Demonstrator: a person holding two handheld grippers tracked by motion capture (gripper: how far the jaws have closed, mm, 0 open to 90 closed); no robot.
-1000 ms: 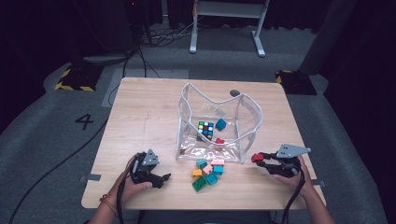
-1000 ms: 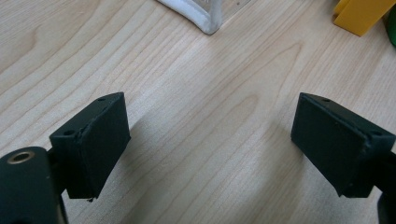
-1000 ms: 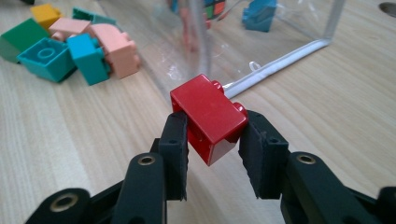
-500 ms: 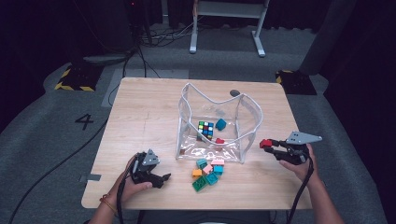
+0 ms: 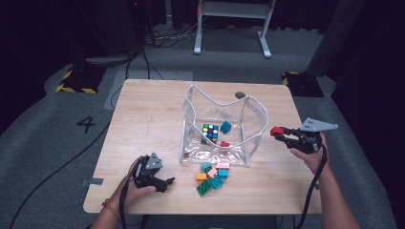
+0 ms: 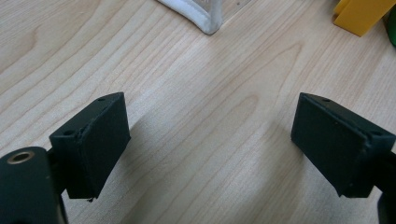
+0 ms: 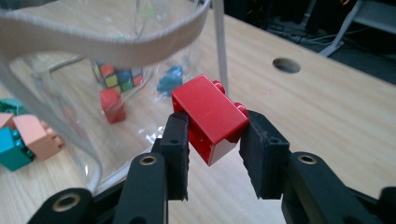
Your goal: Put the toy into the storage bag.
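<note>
My right gripper (image 7: 212, 140) is shut on a red brick (image 7: 210, 116); in the high view this right gripper (image 5: 282, 135) holds the red brick (image 5: 275, 130) in the air just right of the clear plastic bag (image 5: 253, 129). Inside the bag lie a colour cube (image 5: 210, 131), a blue piece (image 5: 225, 127) and a small red brick (image 5: 224, 143). My left gripper (image 6: 210, 149) stands open just over bare wood; in the high view the left gripper (image 5: 165, 182) rests at the front left of the table.
Several loose bricks (image 5: 211, 175) in teal, pink, orange and green lie in front of the bag. The table (image 5: 143, 119) has a round hole (image 5: 240, 95) behind the bag. A yellow brick (image 6: 359, 11) sits at the top right of the left gripper view.
My right gripper has risen from the table with the red brick and moved back and to the right, up to the height of the bag's rim. The left gripper has stayed put.
</note>
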